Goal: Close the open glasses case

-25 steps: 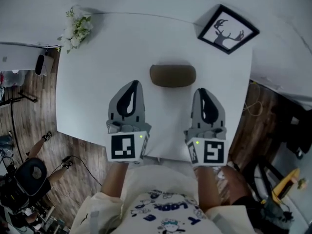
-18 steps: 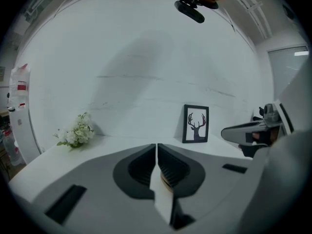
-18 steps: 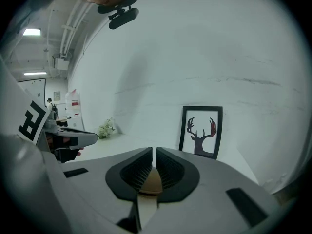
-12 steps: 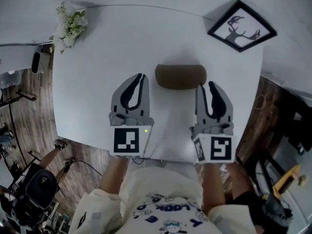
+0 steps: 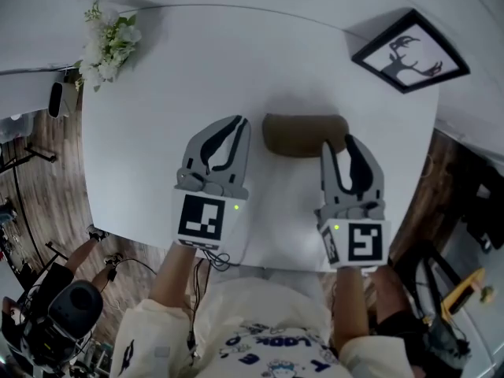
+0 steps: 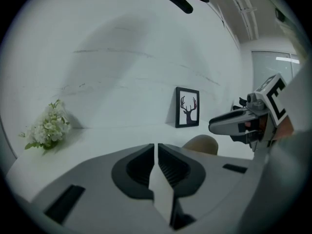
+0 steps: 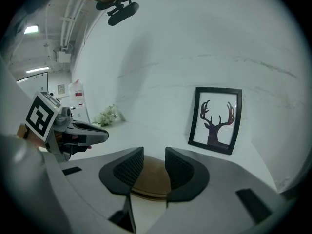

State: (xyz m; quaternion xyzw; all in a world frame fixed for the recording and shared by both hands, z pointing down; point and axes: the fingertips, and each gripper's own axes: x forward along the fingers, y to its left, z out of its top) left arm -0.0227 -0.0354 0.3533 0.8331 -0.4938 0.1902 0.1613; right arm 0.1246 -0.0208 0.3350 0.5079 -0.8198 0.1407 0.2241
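Right claw (image 5: 340, 142) tilted down, just opening above case (image 5: 299, 135).

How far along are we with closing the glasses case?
The glasses case looks lid-down on the table; whether it's latched I can't tell. The right gripper, jaws just opening, is at its end, not gripping; the left gripper is shut, empty. Left: press it fully shut.

Glasses case (image 5: 303, 135) lies on the table (image 5: 197, 77) — flowers (image 5: 110, 42) back-left, framed picture (image 5: 409, 51) back-right.
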